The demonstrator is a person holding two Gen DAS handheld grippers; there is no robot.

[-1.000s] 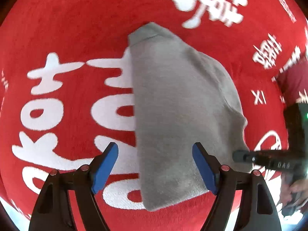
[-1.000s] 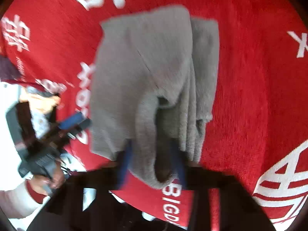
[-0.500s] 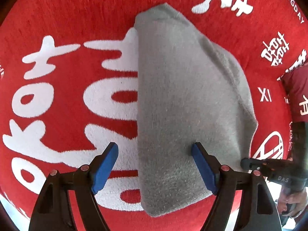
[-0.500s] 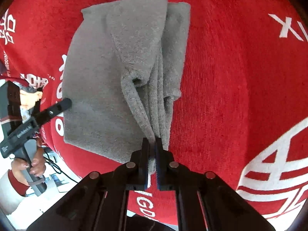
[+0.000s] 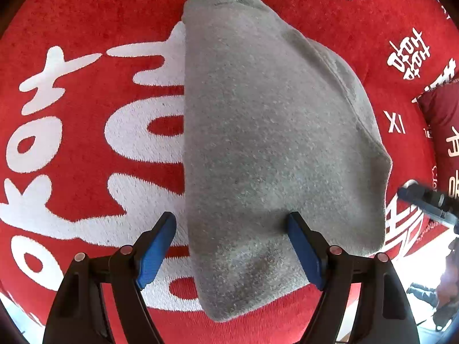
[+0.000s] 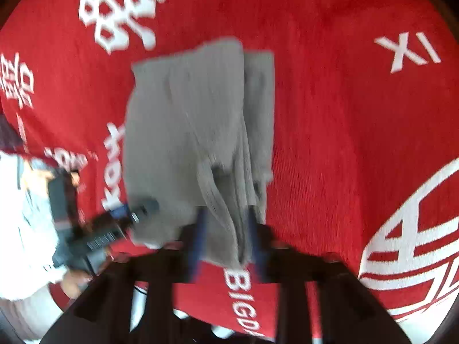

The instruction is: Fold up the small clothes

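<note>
In the left wrist view, the left gripper (image 5: 231, 230) hangs low at 6 o'clock with its blue pads (image 5: 156, 248) spread wide and gripping nothing. One pad is over the red cloth (image 5: 86, 23); the other is over the garment (image 5: 266, 143), and whether it touches the fabric cannot be told. The grey garment lies folded on the cloth, running from between the pads up toward 12 o'clock, its straight edge on the left over the white characters (image 5: 57, 132). At 3 o'clock the tip of the right gripper (image 5: 427, 200) shows just beside the garment's corner.

In the blurred right wrist view, the right gripper (image 6: 226, 230) has just been opening. Its jaws stand apart, with the garment's (image 6: 186, 120) bunched edge between them and not visibly pinched. At 9 o'clock a hand (image 6: 74, 282) holds the left gripper (image 6: 134, 213) at the garment's near corner.
</note>
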